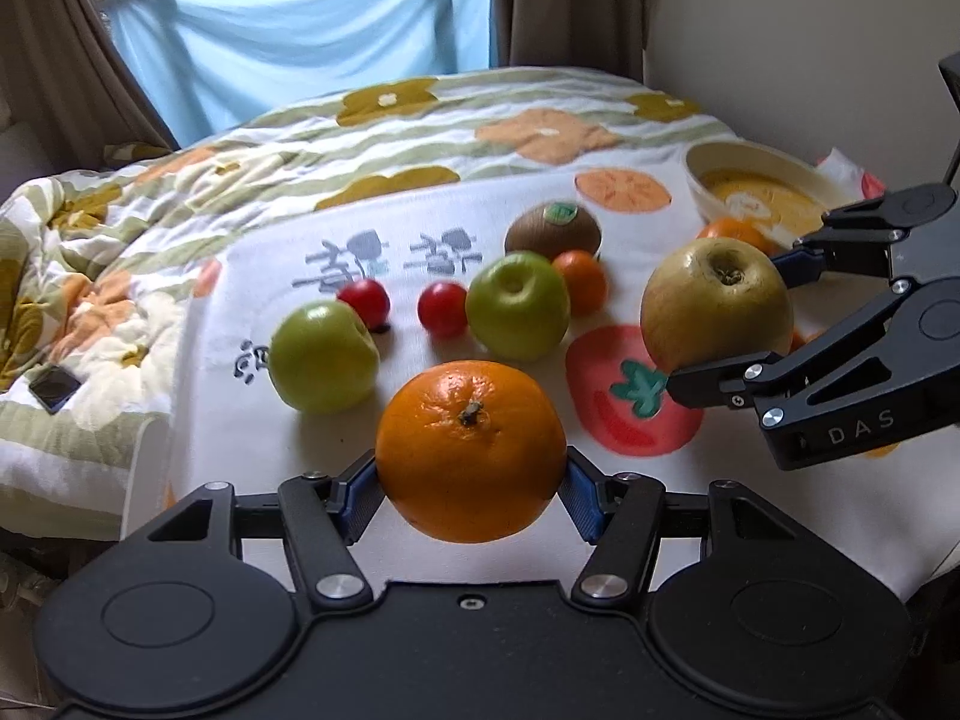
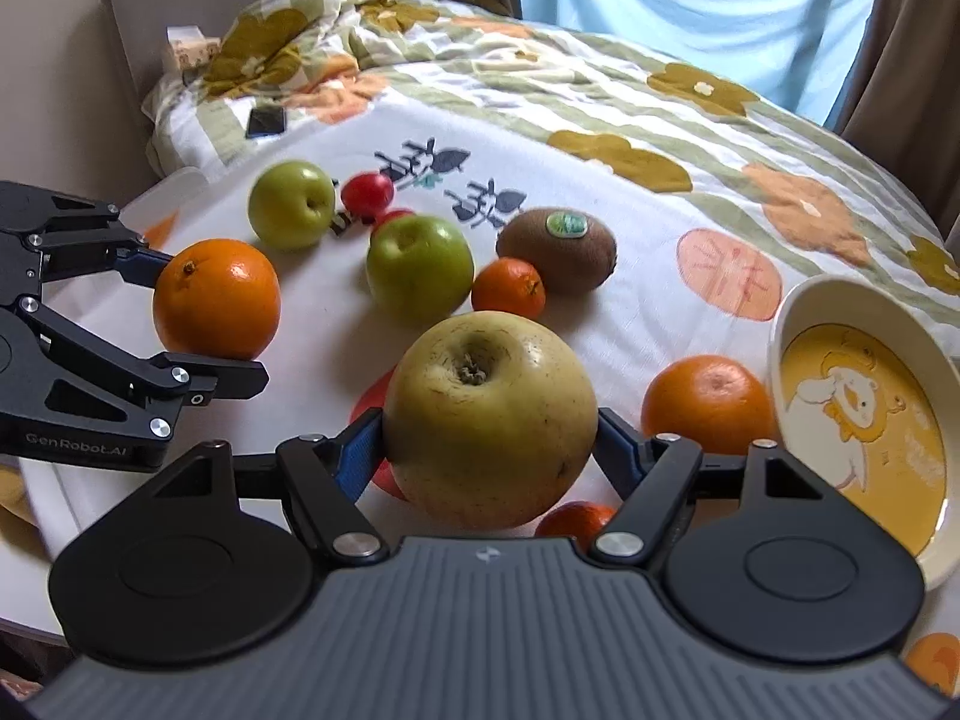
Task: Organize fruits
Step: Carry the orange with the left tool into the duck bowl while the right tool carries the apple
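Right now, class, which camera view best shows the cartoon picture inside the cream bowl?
The right wrist view: the cream ceramic bowl tilts its yellow cartoon inside plainly toward the camera. The left wrist view shows it distant, blurred, partly hidden by the right gripper.

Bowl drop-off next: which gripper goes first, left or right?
Right, probably. The right gripper holds the yellow-green apple just beside the bowl; the left gripper, holding the orange, is farther away.

Bare cloth [image 2: 630, 312] lies open between the kiwi [image 2: 558, 249] and the bowl [image 2: 798, 312]; green apples [image 2: 420, 267] crowd the middle.
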Action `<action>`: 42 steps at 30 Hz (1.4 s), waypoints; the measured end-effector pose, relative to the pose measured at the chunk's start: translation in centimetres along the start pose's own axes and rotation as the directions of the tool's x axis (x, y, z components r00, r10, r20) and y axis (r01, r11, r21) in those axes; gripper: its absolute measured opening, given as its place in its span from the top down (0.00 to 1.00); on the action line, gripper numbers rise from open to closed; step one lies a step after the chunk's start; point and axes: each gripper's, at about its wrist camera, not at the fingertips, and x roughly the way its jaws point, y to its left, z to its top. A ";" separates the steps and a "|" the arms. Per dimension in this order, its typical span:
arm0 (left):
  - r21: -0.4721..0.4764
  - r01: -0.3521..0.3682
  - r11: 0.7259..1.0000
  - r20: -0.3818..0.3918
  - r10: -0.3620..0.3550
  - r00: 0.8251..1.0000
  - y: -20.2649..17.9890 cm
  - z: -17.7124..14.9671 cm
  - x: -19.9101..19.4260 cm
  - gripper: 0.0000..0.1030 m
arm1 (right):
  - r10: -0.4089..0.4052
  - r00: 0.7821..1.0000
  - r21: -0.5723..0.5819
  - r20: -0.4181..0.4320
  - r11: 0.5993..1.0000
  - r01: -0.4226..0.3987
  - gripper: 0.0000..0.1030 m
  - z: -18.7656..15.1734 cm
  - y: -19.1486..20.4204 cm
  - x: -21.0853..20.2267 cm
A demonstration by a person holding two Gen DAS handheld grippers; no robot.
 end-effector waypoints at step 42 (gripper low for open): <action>0.169 0.117 0.979 0.121 -0.139 0.983 -15.3 16.7 2.0 0.36 | -0.294 0.954 0.326 0.056 0.909 0.261 0.14 -2.4 -21.2 -14.1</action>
